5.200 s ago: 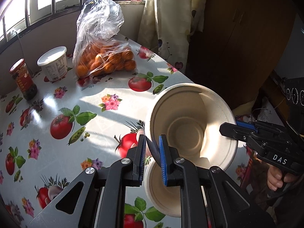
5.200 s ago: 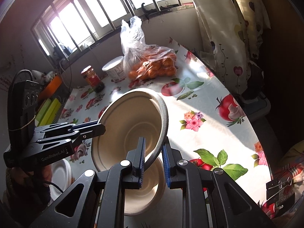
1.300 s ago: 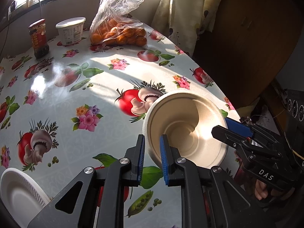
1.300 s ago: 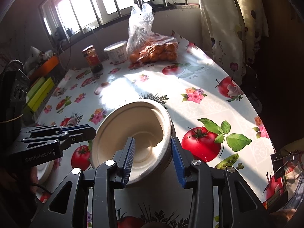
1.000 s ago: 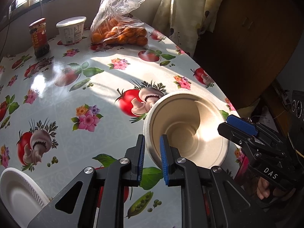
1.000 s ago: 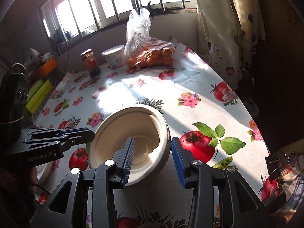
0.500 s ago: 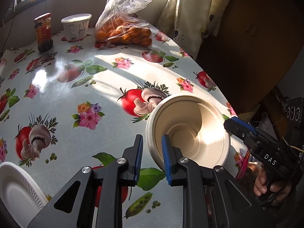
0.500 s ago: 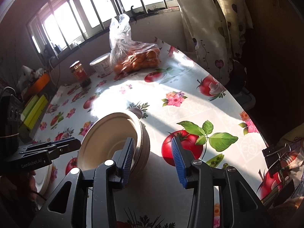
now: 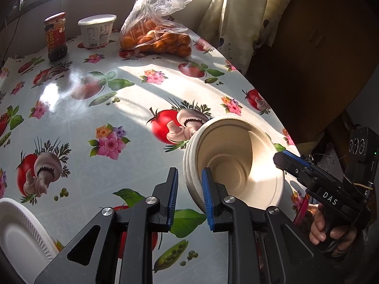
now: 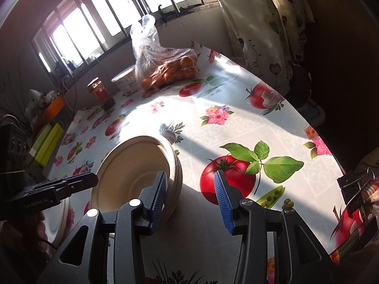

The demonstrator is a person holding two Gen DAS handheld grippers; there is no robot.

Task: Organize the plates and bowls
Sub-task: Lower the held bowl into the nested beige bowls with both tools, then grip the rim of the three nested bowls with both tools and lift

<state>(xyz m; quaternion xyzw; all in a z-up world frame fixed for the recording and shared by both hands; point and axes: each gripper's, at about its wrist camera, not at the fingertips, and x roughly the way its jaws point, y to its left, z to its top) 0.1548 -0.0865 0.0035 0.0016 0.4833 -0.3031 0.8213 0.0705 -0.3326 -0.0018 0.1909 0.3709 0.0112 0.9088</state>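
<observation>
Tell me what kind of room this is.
Probably a home dining or kitchen corner: a table under a fruit-print oilcloth, a bag of oranges and a jar by a barred window, and curtains.

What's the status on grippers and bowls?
Left gripper open, straddling rim of nested bowls. Right gripper open, clear beside them. White plate at table's near-left edge. Nothing blocking.
</observation>
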